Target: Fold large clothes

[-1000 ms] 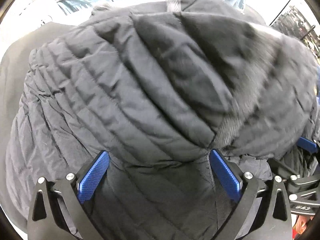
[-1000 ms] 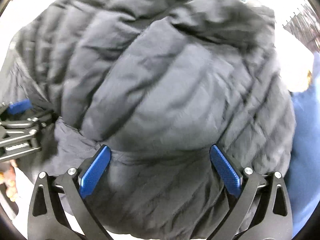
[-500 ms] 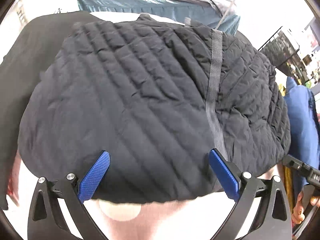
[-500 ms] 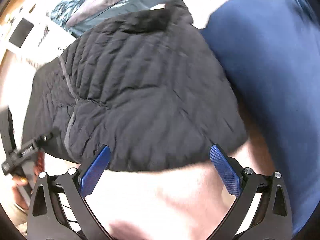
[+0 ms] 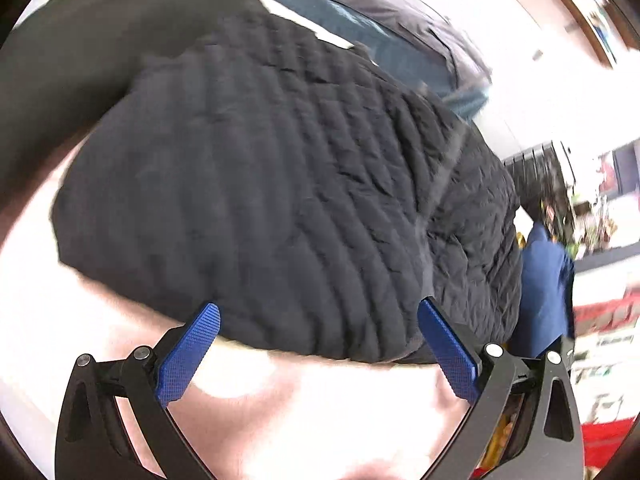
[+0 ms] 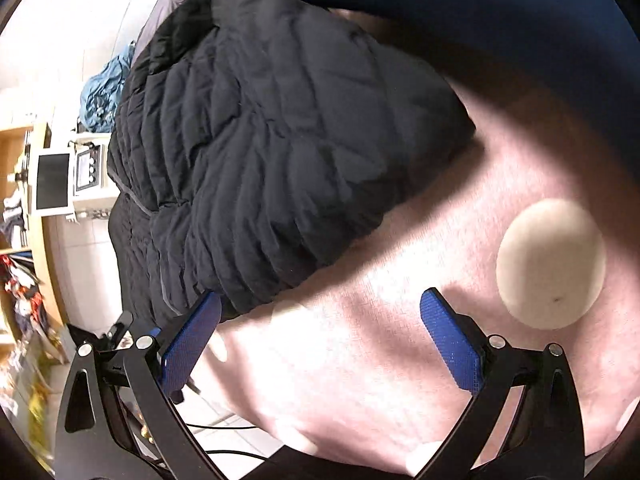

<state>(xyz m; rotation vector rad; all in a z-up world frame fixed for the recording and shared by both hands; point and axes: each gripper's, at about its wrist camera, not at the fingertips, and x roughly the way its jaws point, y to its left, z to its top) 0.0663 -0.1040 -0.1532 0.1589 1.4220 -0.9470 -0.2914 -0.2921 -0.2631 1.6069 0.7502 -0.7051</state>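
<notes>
Nearest to us, both grippers stand wide open w/ nothing between the blue pads: the left gripper point(image 5: 318, 344) hovers at the near hem of the black quilted jacket point(image 5: 280, 200), its pads framing that edge but not pinching it, while the right gripper point(image 6: 320, 344) hangs over bare pink cover point(image 6: 360, 380), only its left pad point(image 6: 192, 344) overlapping the jacket's near corner; whether it touches we can't tell. So the garment lies straight ahead of the left tongs and ahead-left of the right ones, i.e. the left is the nearer hand and better lined up for a grab. In the right view the jacket point(image 6: 280, 140) looks already doubled into a thick bundle, long axis running away from us toward the far-left, a grey seam or zip tape along its left flank. We judge the next fold turns on that axis: lifting the near end and carrying it away along the length, or squaring the bundle. Both tools point forward and down at the bed, the right one canted leftward. A pale round patch point(image 6: 552, 264) sits on the cover right of the right tongs. Beyond the bundle lie a dark garment point(image 5: 80, 60), a blue-grey one point(image 5: 380, 40) and a blue one point(image 5: 544, 288) at right.
</notes>
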